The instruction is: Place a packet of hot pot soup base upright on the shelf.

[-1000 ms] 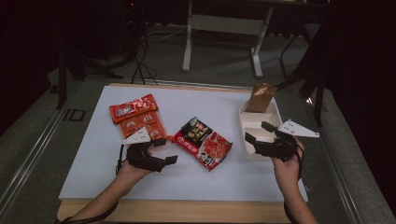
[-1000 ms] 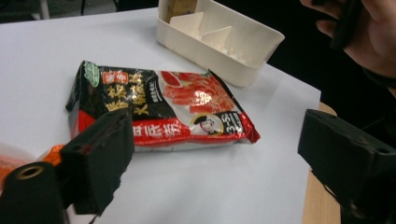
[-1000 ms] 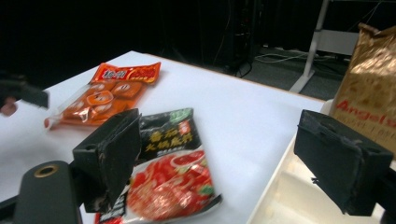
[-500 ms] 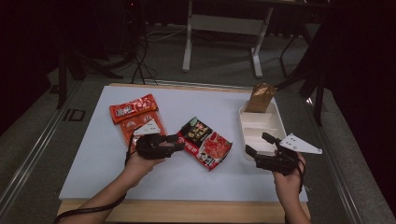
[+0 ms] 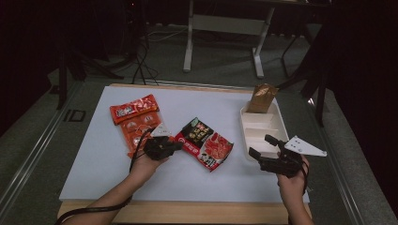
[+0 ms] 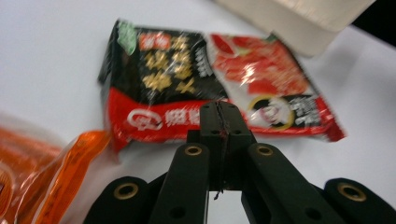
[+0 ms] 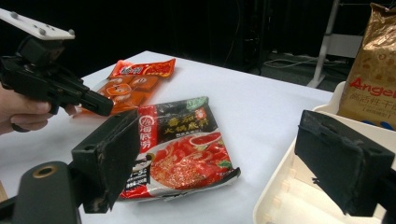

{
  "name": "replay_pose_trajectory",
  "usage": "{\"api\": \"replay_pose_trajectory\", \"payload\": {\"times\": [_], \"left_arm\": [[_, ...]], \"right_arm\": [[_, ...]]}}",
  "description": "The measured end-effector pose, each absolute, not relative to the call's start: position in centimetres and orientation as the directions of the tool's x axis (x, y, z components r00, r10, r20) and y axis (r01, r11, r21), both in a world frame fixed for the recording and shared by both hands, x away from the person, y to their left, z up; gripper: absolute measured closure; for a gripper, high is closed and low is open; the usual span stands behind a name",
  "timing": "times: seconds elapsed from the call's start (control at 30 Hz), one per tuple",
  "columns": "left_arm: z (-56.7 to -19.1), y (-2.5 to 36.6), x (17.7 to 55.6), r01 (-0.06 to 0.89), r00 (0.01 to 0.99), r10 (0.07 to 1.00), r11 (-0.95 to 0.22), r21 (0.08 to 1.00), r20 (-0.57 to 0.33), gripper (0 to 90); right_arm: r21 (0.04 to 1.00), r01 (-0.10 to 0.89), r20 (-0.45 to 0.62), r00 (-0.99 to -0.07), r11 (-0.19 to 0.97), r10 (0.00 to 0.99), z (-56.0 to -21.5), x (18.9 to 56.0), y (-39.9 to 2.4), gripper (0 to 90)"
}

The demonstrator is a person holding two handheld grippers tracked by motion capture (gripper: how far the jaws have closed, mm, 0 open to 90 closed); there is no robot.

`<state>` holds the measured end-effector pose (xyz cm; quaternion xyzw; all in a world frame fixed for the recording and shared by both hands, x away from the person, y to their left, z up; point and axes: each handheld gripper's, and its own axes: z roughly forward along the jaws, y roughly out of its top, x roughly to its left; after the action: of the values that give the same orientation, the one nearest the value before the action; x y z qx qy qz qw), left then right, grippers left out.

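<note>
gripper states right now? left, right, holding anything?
Left gripper: shut, empty, jaws pressed together just short of the red-and-black sauce packet.
Right gripper: open, empty, beside the white tray.

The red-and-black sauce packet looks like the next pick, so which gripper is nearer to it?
Left. The left gripper, jaws shut, sits right at the red-and-black sauce packet's left edge; the right gripper, open, hangs farther off to its right, over the white tray.

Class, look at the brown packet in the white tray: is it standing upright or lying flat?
Upright. The brown packet stands on end at the far end of the white tray, rising above its rim.
</note>
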<state>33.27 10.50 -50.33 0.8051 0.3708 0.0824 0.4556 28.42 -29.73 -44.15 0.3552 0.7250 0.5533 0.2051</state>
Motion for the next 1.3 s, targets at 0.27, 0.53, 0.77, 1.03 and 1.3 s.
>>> {"api": "replay_pose_trajectory", "payload": {"times": [0.27, 0.53, 0.77, 1.03, 1.3], "left_arm": [[-52.2, 10.1, 34.0, 0.589, 0.678, 0.712, -0.376, 0.715, -0.184, 89.7], [-53.9, 9.2, 35.0, 0.652, 0.648, 0.738, -0.412, 0.637, -0.186, 89.7], [-53.9, 8.3, 35.9, 0.658, 0.648, 0.738, -0.419, 0.626, -0.188, 89.7], [-53.6, 7.2, 38.1, 0.682, 0.616, 0.767, -0.405, 0.609, -0.180, 89.7], [-53.1, 5.9, 40.2, 0.694, 0.592, 0.786, -0.386, 0.608, -0.176, 89.6]], "right_arm": [[0.947, 0.284, 0.090, -0.679, 0.148, 0.728, -44.2, 28.5, -29.6, 14.4], [0.955, 0.268, 0.084, -0.656, 0.128, 0.750, -44.0, 28.3, -29.9, 14.5], [0.953, 0.273, 0.086, -0.654, 0.128, 0.752, -44.0, 28.3, -29.9, 14.5], [0.954, 0.271, 0.084, -0.656, 0.131, 0.750, -44.0, 28.3, -29.9, 14.5], [0.954, 0.272, 0.090, -0.658, 0.126, 0.747, -44.0, 28.3, -29.9, 14.5]]}}
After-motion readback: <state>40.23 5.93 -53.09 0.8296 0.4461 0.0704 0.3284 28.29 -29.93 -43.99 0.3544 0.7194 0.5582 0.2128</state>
